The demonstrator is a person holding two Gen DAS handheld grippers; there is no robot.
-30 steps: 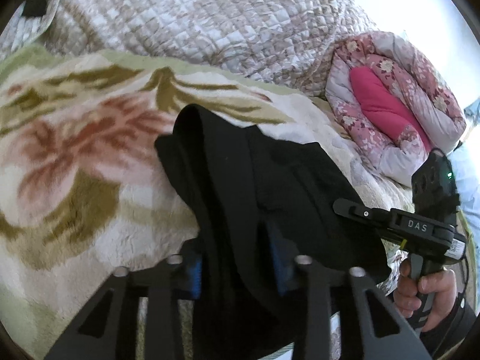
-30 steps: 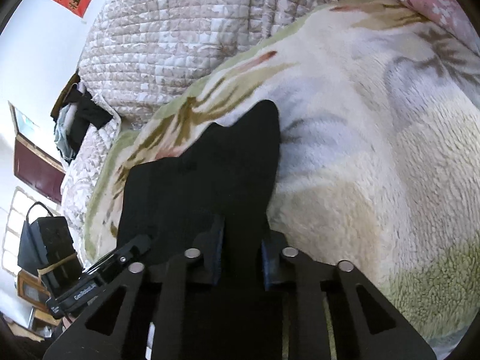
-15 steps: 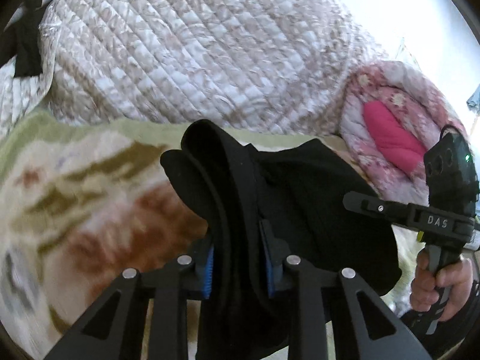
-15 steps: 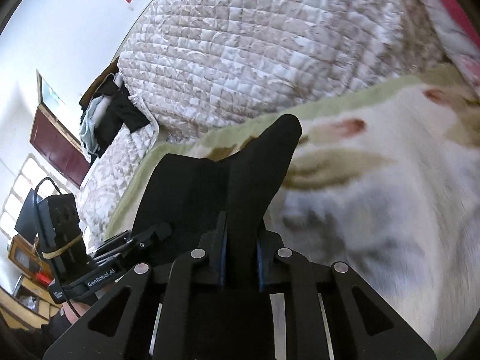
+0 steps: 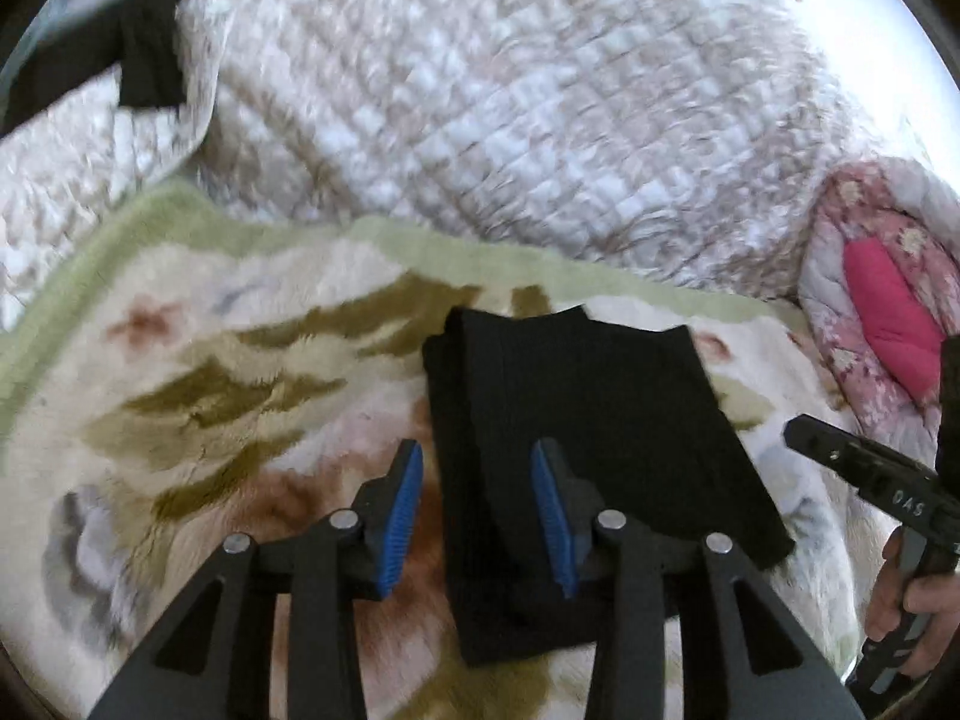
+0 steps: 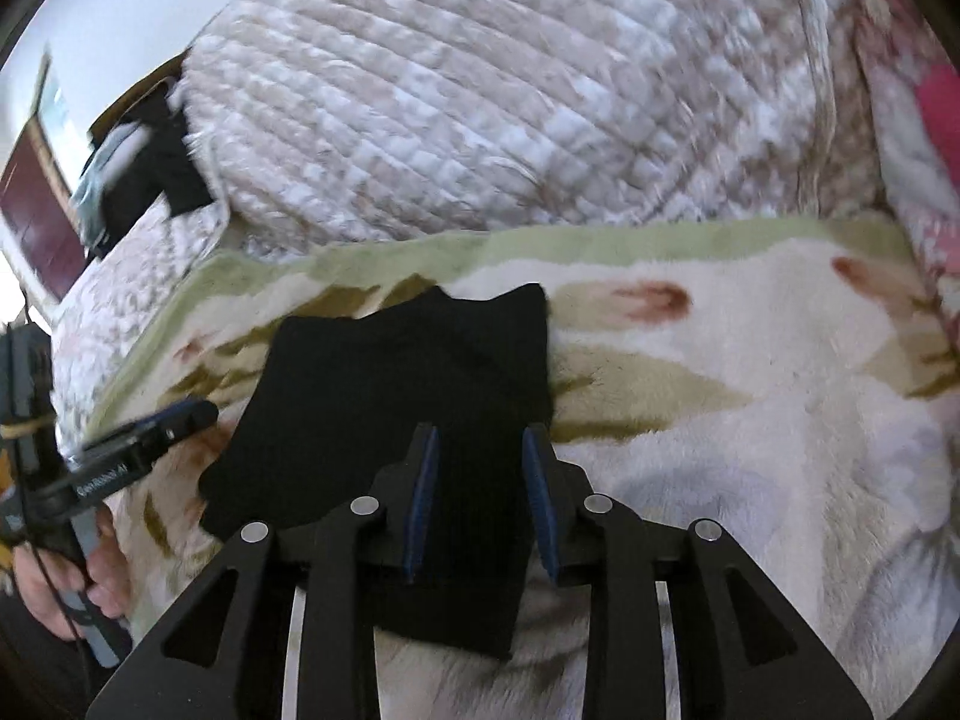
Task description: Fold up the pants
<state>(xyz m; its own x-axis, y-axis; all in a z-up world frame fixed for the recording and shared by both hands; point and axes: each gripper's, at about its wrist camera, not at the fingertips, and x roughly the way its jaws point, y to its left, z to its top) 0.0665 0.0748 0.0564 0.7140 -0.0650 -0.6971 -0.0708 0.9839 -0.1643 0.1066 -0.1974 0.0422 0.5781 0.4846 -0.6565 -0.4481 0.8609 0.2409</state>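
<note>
While both sets of jaws are opening, the black pants (image 5: 576,420) lie folded flat on the floral fleece blanket (image 5: 210,396), at the centre of each view.

Left gripper (image 5: 477,510): blue pads (image 5: 399,504) spread apart, clear of the cloth; the fabric's edge lies below, between them. Nothing grasped.

Right gripper (image 6: 477,498): pads parted over the pants' 3 o'clock edge, released.

Quilted cover (image 5: 510,102): heaped at 12 o'clock beyond the blanket.

Pink floral quilt (image 5: 888,312): bundled at 3 o'clock in the left view.

A hand (image 6: 60,582) grips a handle at 8 o'clock in the right view.
</note>
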